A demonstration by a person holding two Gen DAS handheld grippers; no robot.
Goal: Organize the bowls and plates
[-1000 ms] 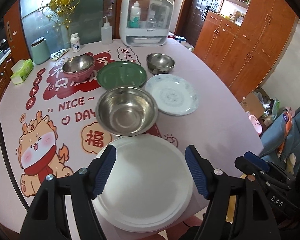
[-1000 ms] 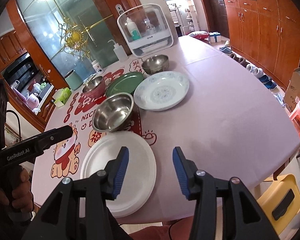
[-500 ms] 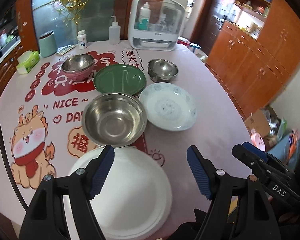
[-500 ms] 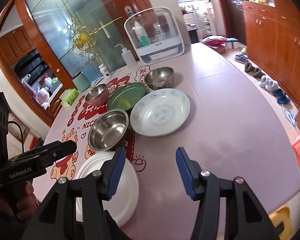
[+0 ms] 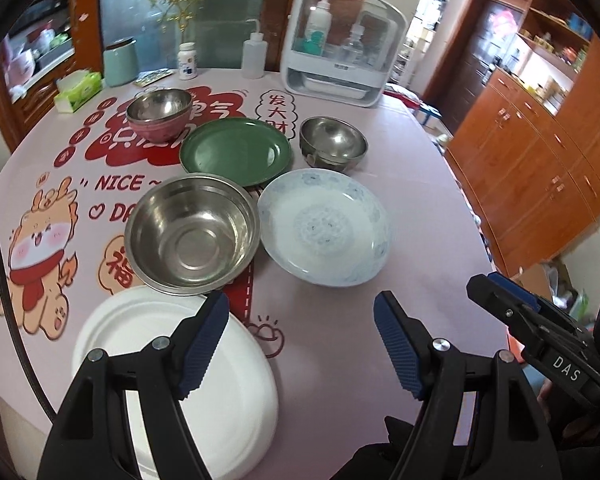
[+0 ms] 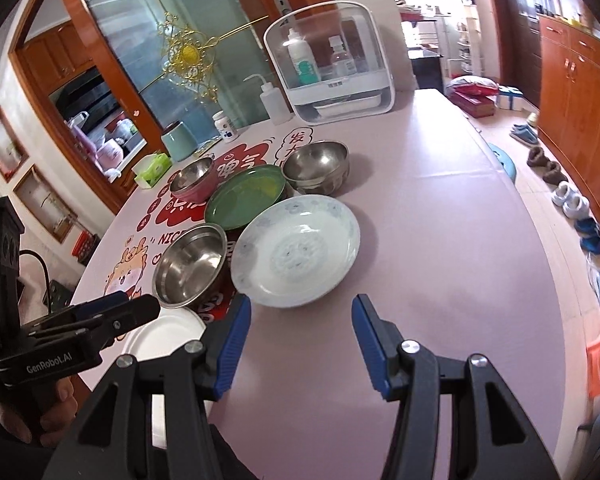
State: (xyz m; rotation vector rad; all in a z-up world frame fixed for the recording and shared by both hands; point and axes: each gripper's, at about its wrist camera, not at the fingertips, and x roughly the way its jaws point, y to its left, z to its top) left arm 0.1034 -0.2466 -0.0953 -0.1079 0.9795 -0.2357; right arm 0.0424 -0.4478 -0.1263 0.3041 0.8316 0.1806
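Crockery lies unsorted on the desk: both tongs, left tongs [image 5: 300, 340] and right tongs [image 6: 300, 340], are held wide open and empty, so the patterned plate [image 6: 296, 250] at 12 o'clock is best gripped by its near rim.

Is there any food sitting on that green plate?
No, the green plate lies bare on the table, its whole surface showing between the pink bowl and the small steel bowl.

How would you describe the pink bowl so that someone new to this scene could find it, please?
Start at the white dome-lidded rack at the table's far edge, then look left past the green plate. The pink bowl sits there over red lettering. It alone has a pink outside; the other two bowls are bare steel throughout.
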